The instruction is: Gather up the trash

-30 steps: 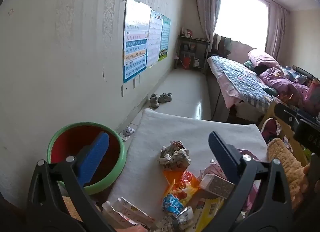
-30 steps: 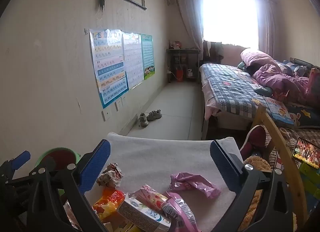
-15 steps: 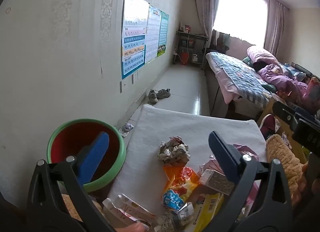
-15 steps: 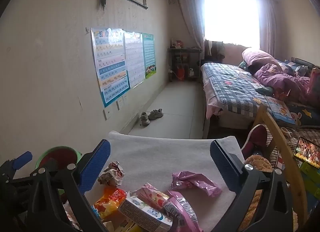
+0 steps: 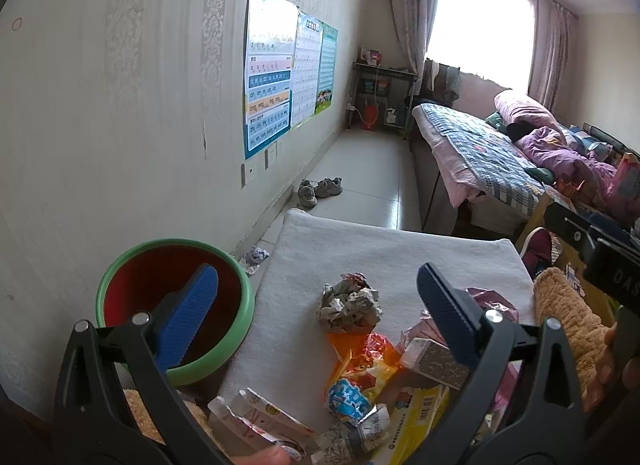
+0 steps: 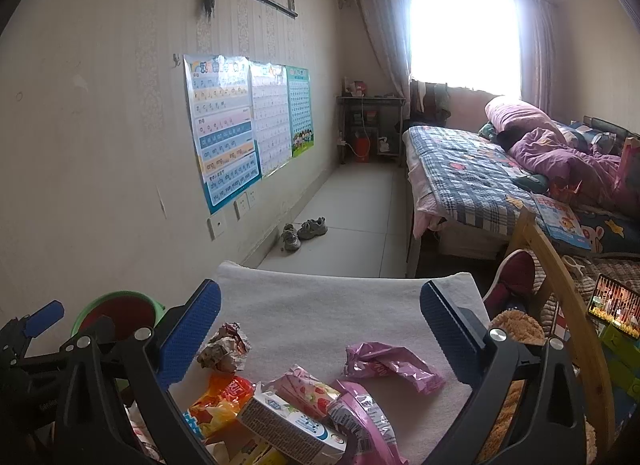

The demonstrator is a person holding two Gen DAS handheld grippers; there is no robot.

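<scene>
Trash lies on a white padded table (image 5: 384, 253): a crumpled paper ball (image 5: 349, 303), an orange snack bag (image 5: 362, 357), a small carton (image 5: 434, 357) and a yellow packet (image 5: 416, 417). A green-rimmed red bin (image 5: 152, 265) stands left of the table. My left gripper (image 5: 316, 317) is open and empty, above the near trash. My right gripper (image 6: 320, 333) is open and empty over the table; below it lie the paper ball (image 6: 224, 351), a pink wrapper (image 6: 392, 363) and the carton (image 6: 292, 425). The bin (image 6: 120, 305) shows at left.
A papered wall with posters (image 5: 280, 77) runs along the left. A bed (image 6: 480, 177) stands at right, shoes (image 6: 304, 231) lie on the floor beyond the table. A wooden chair frame (image 6: 560, 289) and a brown plush toy (image 5: 568, 317) sit by the table's right edge.
Both views have shifted slightly: the left gripper has tilted upward and back a little, showing more wall. Both grippers stay open; the trash has not moved.
</scene>
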